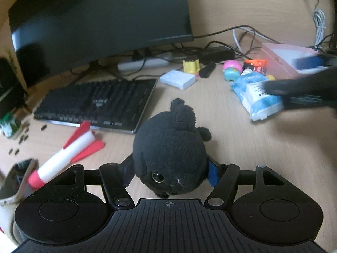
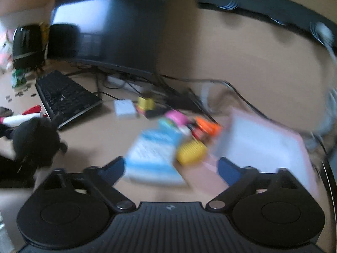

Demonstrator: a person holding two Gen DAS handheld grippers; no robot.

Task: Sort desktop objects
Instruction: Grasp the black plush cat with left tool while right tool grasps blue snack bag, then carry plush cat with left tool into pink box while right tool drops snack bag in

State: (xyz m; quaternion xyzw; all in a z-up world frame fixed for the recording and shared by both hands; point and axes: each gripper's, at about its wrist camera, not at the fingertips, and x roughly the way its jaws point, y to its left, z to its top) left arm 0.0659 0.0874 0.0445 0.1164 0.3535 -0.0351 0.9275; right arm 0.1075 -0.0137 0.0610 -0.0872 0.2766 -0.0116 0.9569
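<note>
Gripping black plush (image 1: 170,147), seemingly firmly

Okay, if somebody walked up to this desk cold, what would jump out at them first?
Probably the black plush toy gripped between the left gripper's fingers, front and centre. Next, the red and white toy rocket lying left of it, in front of the keyboard. The right gripper is open above a blue and white packet beside the pink box.

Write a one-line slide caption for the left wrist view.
Left gripper shut on black plush toy above the desk, keyboard and foam rocket behind.
</note>
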